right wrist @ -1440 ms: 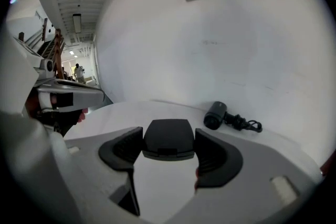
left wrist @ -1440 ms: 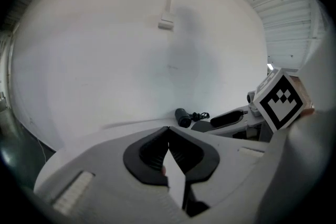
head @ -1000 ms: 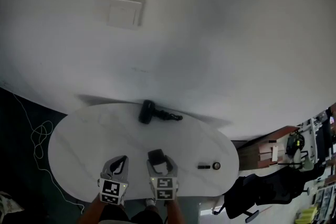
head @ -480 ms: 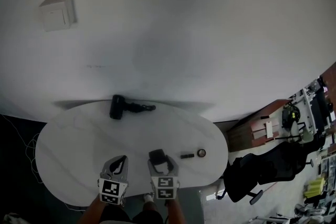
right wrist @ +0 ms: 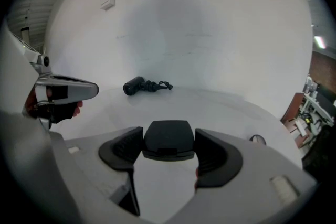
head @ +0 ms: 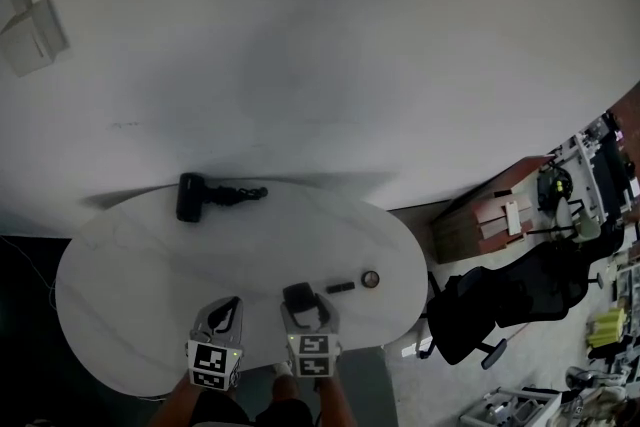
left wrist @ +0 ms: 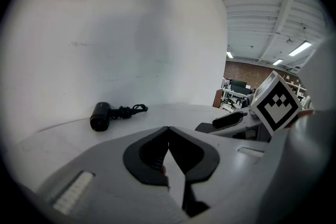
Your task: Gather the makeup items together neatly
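A black square compact (head: 298, 295) sits clamped in my right gripper (head: 304, 307) over the near edge of the white oval table (head: 120, 285). The right gripper view shows the compact (right wrist: 169, 138) wedged flat between the right gripper (right wrist: 168, 150) pads. My left gripper (head: 230, 307) hovers beside it to the left, and the left gripper (left wrist: 168, 132) has its tips touching with nothing between them. A short black stick (head: 340, 287) and a small round pot (head: 370, 279) lie just right of the compact. The round pot (right wrist: 257, 139) shows at the table's right edge.
A black hair dryer (head: 191, 197) with a coiled cord lies at the table's far left by the white wall; the hair dryer (left wrist: 101, 116) shows in both gripper views. Office chairs (head: 500, 300) and desks stand off the table's right end.
The head view has swung right, so the table, hair dryer and small items sit further left in the picture. Both grippers keep their places; the compact stays clamped.
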The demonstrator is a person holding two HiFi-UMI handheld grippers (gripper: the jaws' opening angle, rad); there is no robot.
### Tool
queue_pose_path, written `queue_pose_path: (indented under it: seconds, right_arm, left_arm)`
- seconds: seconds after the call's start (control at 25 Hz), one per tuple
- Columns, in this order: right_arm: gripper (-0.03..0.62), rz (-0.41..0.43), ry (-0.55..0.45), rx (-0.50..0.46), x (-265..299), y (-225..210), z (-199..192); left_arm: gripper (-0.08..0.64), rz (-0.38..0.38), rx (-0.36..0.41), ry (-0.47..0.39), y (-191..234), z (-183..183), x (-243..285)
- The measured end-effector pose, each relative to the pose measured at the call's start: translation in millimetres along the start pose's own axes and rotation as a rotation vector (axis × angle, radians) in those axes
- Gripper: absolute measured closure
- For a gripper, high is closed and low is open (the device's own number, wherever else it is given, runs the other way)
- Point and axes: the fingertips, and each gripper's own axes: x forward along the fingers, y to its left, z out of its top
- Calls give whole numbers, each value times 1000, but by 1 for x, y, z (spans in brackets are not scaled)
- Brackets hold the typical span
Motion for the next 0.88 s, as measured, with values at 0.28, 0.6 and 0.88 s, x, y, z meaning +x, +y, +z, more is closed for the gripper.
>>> queue_pose_path:
  seconds: [0.28, 0.6, 0.88]
  right_arm:
    - [278, 12, 47, 21, 20, -7, -25]
    - [279, 6, 78, 38, 35, -12, -42]
    - [279, -13, 86, 43, 43, -16, -51]
  left_arm:
    - [549, 3, -4, 42, -4, -13, 14]
    - [549, 12, 0, 90, -2, -31, 18]
    - [549, 9, -2, 108, -4, -39, 20]
